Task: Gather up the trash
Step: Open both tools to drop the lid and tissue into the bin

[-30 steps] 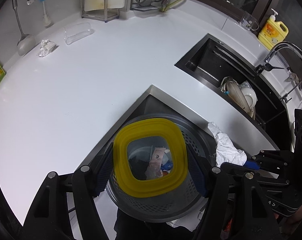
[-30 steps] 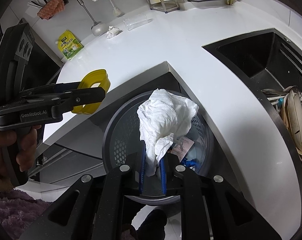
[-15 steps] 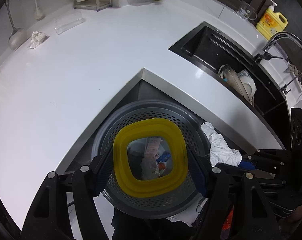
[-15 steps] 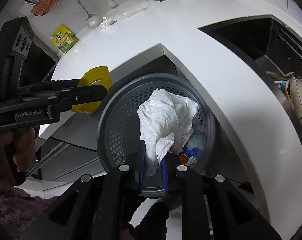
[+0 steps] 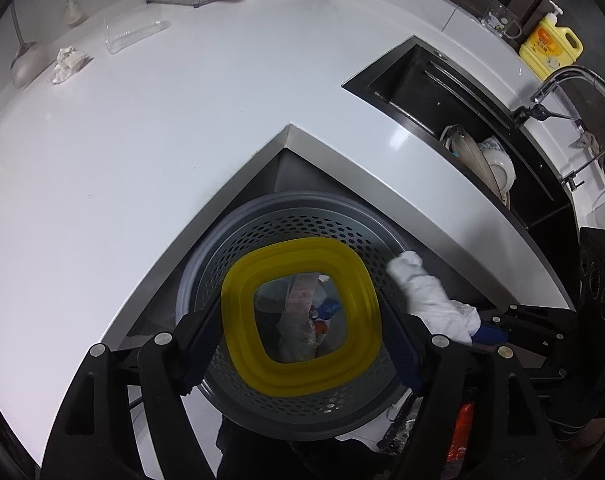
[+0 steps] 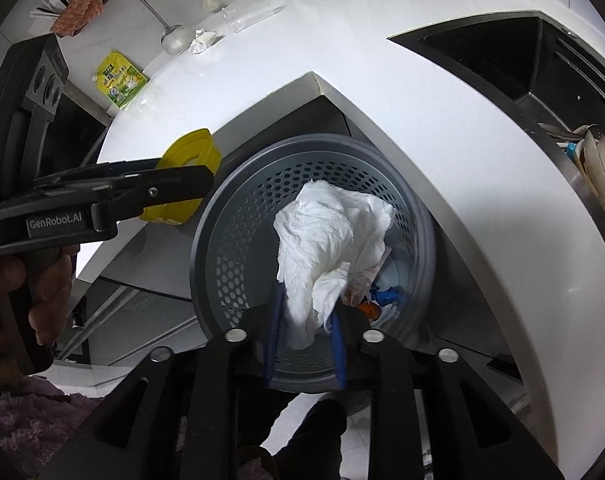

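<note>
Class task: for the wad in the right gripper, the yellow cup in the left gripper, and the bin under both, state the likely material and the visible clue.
Wad: tissue paper, matte white, finely crumpled.
Yellow cup: probably translucent plastic, glossy, bin contents visible through its base.
Bin: looks like grey moulded plastic, matte, with evenly perforated walls; painted metal cannot be excluded.

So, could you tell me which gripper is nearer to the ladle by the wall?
Left. The left gripper, holding the yellow ring, sits on the ladle's side of the bin; the right gripper holds tissue over it.
</note>
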A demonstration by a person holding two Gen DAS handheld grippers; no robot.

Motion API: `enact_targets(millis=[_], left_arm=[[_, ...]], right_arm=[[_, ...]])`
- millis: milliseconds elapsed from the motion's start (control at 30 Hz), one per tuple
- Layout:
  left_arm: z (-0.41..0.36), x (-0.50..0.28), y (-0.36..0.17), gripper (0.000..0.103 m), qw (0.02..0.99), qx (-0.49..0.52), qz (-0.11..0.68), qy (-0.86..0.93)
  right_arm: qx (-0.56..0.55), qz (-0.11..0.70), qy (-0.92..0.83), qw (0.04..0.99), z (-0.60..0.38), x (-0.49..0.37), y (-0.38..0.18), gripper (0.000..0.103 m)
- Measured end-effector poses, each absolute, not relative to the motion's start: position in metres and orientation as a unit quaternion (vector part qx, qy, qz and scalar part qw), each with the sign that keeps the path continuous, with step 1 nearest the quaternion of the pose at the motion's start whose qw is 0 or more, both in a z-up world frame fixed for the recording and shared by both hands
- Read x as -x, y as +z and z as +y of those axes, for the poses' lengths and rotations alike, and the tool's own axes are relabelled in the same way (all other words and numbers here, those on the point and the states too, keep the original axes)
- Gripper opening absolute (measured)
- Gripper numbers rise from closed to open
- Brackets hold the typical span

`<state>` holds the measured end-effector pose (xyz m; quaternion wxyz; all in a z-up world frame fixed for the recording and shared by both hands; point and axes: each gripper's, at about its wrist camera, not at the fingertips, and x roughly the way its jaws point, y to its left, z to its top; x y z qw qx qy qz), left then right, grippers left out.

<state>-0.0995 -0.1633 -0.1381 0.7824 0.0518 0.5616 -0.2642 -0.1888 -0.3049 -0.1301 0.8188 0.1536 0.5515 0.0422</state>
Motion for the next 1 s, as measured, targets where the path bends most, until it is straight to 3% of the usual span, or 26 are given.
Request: enact_targets(millis=[67,133,433,1000], left_arm=[[-0.162,0.098,-0.139,0.073,0.780,-0.045,0.565,-0.266],[-0.160,0.095,-0.138,0.076,0.781,-0.042,0.564,-0.264],[-0.158,0.090,-0.138,0.090,0.778,-0.032,0.567,-0.271],[-0.134,0.073,-0.116,0.090,0.801,-0.034,0.543,-0.251]], right_arm=[[-0.155,0.549,0.039,0.821,-0.305,0.187,-0.129,0.047],[-0.159,0.547,0.035,0.821,-0.305,0.185,-0.130,0.056],[-0.157,0.548,0.031,0.821,-0.304,0.179,-0.128,0.056],[-0.159,0.524,0.034,0.836,-0.300,0.162,-0.109,0.056]])
